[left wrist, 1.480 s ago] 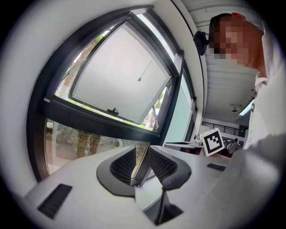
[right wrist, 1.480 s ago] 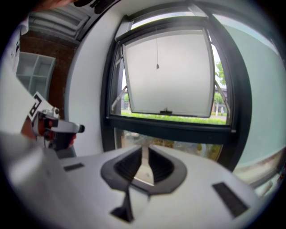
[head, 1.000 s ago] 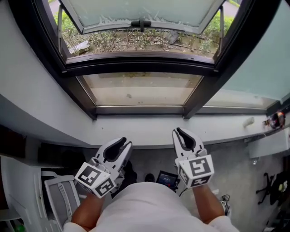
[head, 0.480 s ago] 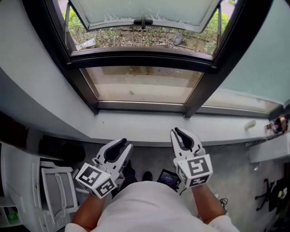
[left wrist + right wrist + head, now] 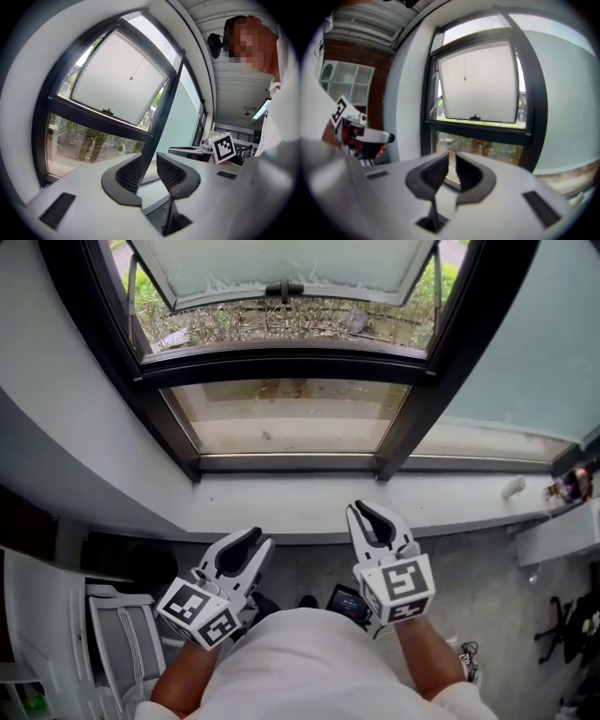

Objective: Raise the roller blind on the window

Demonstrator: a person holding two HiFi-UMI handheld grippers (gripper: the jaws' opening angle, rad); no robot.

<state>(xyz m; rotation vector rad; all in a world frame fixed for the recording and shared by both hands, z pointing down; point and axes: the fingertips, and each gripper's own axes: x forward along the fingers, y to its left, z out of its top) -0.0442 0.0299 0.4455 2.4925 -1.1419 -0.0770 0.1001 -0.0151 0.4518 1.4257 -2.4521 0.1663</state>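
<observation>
Approach step, I judge: below the open sash [image 5: 291, 263] the left gripper [image 5: 255, 538] is half-spread and empty, the right gripper [image 5: 361, 510] barely parted, empty too. Right of that sash the roller blind [image 5: 530, 352], probably the pale green sheet, hangs lengthwise down its pane; next, reach rightward for its bottom edge.

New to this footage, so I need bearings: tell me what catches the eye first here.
A big black-framed window fills the top of the head view, its upper sash tilted open over greenery outside. Below the white sill, the left gripper and right gripper point toward it side by side, both with jaws apart and empty.
</observation>
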